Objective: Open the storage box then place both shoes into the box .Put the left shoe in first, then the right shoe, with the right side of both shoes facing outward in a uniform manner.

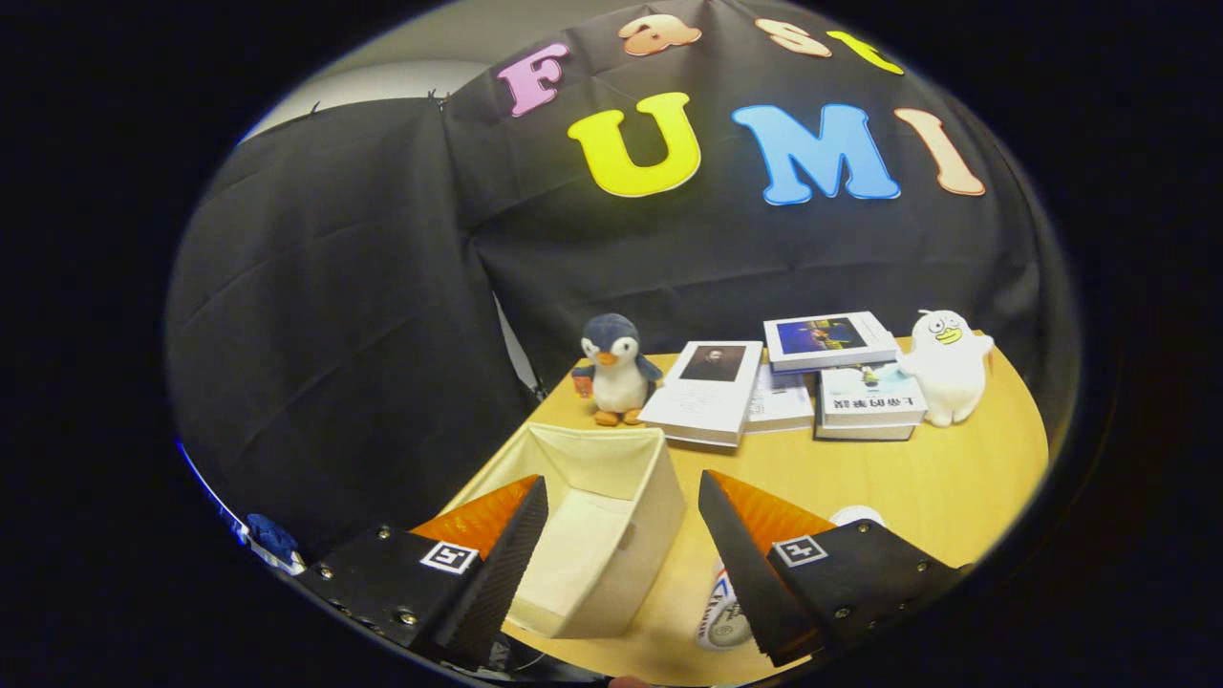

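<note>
Here, gripper (621, 564) fingers spread — above open storage box (597, 535).

On the table (955, 487): one open storage box (597, 521), two plush toys, a penguin (616, 368) and a white duck (946, 363), and about four books (783, 382).

Open storage box (592, 535) between spread tongs (621, 564), books (707, 392) beyond.

Matt cloth storage box (611, 516) on a smooth wood table (917, 478); plush penguin (616, 368).
</note>
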Motion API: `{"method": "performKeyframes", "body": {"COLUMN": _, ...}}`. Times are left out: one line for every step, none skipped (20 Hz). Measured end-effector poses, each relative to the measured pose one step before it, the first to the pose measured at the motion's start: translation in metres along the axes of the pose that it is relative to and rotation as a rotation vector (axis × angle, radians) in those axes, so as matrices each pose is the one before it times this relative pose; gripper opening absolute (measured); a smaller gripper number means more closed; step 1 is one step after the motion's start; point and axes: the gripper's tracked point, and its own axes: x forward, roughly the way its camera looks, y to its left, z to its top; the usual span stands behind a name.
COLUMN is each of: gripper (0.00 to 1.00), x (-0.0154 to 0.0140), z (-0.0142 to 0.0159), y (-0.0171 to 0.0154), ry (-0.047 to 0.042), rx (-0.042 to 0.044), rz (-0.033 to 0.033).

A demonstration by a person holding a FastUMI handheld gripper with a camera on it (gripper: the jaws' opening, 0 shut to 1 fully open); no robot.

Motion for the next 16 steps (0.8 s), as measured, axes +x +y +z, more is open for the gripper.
{"method": "performKeyframes", "body": {"gripper": 0.96, "x": 0.00307, "z": -0.00951, "y": -0.01185, "ry": 0.0195, "rx": -0.00011, "rz": -0.02396}}
{"method": "performKeyframes", "body": {"gripper": 0.97, "x": 0.00346, "z": -0.00837, "y": -0.0096, "ry": 0.01729, "rx": 0.00284, "rz": -0.01734}}
{"method": "performKeyframes", "body": {"gripper": 0.97, "x": 0.0043, "z": -0.00951, "y": -0.00951, "ry": 0.01743, "rx": 0.00467, "rz": -0.01704}}
{"method": "performKeyframes", "body": {"gripper": 0.97, "x": 0.0035, "z": -0.00808, "y": -0.00815, "ry": 0.01879, "rx": 0.00734, "rz": -0.0132}}
{"method": "performKeyframes", "body": {"gripper": 0.97, "x": 0.0038, "z": -0.0082, "y": -0.00721, "ry": 0.01778, "rx": 0.00762, "rz": -0.01237}}
{"method": "performKeyframes", "body": {"gripper": 0.97, "x": 0.00384, "z": -0.00652, "y": -0.00703, "ry": 0.0139, "rx": 0.0054, "rz": -0.01516}}
{"method": "performKeyframes", "body": {"gripper": 0.97, "x": 0.00493, "z": -0.00737, "y": -0.00662, "ry": 0.01555, "rx": 0.00297, "rz": -0.01235}}
{"method": "performKeyframes", "body": {"gripper": 0.97, "x": 0.00304, "z": -0.00582, "y": -0.0058, "ry": 0.01366, "rx": 0.00138, "rz": -0.0073}}
{"method": "performKeyframes", "body": {"gripper": 0.97, "x": 0.00634, "z": -0.00648, "y": -0.00525, "ry": 0.0146, "rx": 0.00185, "rz": -0.0094}}
{"method": "performKeyframes", "body": {"gripper": 0.97, "x": 0.00551, "z": -0.00455, "y": -0.00552, "ry": 0.01347, "rx": 0.00429, "rz": -0.00749}}
{"method": "performKeyframes", "body": {"gripper": 0.97, "x": 0.00504, "z": -0.00724, "y": -0.00565, "ry": 0.0174, "rx": 0.01004, "rz": -0.01172}}
{"method": "performKeyframes", "body": {"gripper": 0.97, "x": 0.00452, "z": -0.00454, "y": -0.00445, "ry": 0.0141, "rx": 0.01408, "rz": -0.00499}}
{"method": "performKeyframes", "body": {"gripper": 0.97, "x": 0.0056, "z": -0.00503, "y": -0.00402, "ry": 0.01668, "rx": 0.01699, "rz": -0.0033}}
{"method": "performKeyframes", "body": {"gripper": 0.97, "x": 0.00497, "z": -0.00429, "y": -0.00555, "ry": 0.01451, "rx": 0.01661, "rz": -0.00395}}
{"method": "performKeyframes", "body": {"gripper": 0.97, "x": 0.00505, "z": -0.00462, "y": -0.00453, "ry": 0.01676, "rx": 0.01574, "rz": -0.00218}}
{"method": "performKeyframes", "body": {"gripper": 0.97, "x": 0.00362, "z": -0.00477, "y": -0.00379, "ry": 0.02071, "rx": 0.01728, "rz": -0.00084}}
